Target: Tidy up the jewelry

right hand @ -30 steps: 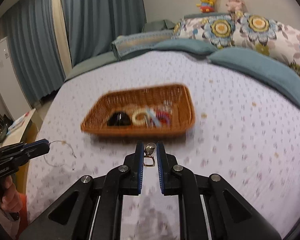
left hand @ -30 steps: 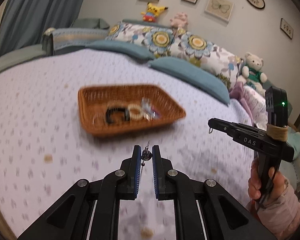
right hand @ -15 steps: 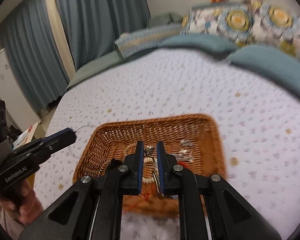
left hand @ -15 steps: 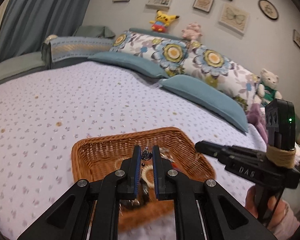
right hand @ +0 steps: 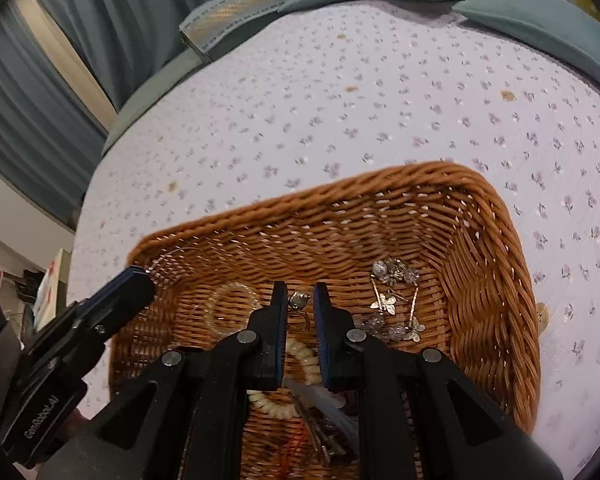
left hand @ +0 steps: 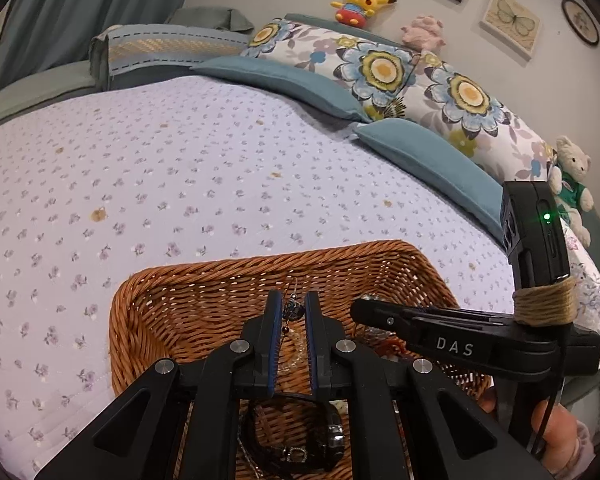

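Left wrist view: left gripper [left hand: 292,312] over the near half of a brown wicker basket [left hand: 188,304], fingers drawn close and pinching a small dark beaded earring [left hand: 294,310] whose wire hook stands up above the fingertips; the earring hangs above the basket floor. Under the gripper body, on the basket floor, a black strap bracelet [left hand: 300,436] with a metal buckle. Right gripper [left hand: 440,336] enters from the right, its tips over the basket's right side; from this side its fingers look closed, though what they hold is hidden here. Basket rests on a lilac floral bedspread [left hand: 180,168]; beyond it, teal pillows [left hand: 428,160] and flowered cushions [left hand: 384,68]. Right wrist view: right gripper [right hand: 300,300] above the basket [right hand: 488,264] interior, fingers nearly together and clamped on a small silver-and-gold charm [right hand: 299,300] between the tips. Left gripper [right hand: 112,304] comes in from the left, its tips over the basket's left rim, a thin wire loop [right hand: 172,254] extending from them; the gap between its fingers cannot be made out from this angle. On the basket floor: a cluster of sparkling butterfly pieces [right hand: 394,300] to the right of the fingers, a pale bead bracelet [right hand: 288,380] beneath them, a clear ring bracelet [right hand: 232,308] to the left, and a blurred tangle nearest the camera.
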`<control>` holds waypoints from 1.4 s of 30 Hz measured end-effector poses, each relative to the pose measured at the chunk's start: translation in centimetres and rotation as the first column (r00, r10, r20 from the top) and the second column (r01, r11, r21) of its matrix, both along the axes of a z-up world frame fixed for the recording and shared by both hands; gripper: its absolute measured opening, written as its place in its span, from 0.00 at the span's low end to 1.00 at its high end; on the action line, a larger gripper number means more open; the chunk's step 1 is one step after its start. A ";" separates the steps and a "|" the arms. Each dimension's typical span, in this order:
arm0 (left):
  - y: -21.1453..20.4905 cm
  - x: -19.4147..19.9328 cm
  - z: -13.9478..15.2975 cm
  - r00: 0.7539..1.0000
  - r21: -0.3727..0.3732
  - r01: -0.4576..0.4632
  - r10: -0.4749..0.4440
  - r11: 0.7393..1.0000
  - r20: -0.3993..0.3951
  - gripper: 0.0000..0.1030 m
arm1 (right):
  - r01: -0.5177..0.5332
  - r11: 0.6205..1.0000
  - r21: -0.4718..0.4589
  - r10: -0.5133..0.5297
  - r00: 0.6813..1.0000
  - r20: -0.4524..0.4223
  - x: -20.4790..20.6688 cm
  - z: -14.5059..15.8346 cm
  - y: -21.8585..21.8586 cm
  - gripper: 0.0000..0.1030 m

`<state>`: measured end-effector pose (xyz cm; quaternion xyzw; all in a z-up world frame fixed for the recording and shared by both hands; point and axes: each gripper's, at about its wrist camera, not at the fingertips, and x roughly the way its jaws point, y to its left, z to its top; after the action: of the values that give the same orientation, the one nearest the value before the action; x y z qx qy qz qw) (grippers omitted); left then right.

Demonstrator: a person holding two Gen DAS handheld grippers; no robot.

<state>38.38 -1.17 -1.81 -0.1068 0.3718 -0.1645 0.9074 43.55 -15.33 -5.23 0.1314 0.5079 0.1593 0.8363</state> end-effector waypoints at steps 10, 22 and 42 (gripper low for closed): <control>0.9 -2.5 1.8 1.000 -0.021 0.000 0.000 1.000 0.019 0.46 | 0.039 0.999 -0.016 -0.037 0.996 0.084 -3.1 3.1 -2.2 0.43; 1.4 -18.9 9.7 0.971 0.017 -0.040 0.035 0.999 0.238 0.67 | 0.079 0.984 -0.160 -0.007 0.913 0.408 -21.3 12.6 -3.0 0.78; 0.3 -26.7 6.2 0.921 0.137 -0.239 0.180 0.961 0.346 0.76 | 0.230 0.941 -0.248 -0.044 0.810 0.585 -29.5 10.6 -2.5 0.85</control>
<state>11.69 -0.86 4.38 -0.0365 0.2140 -0.0482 0.9750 14.02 -17.84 5.38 -0.0175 0.2413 0.0489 0.9691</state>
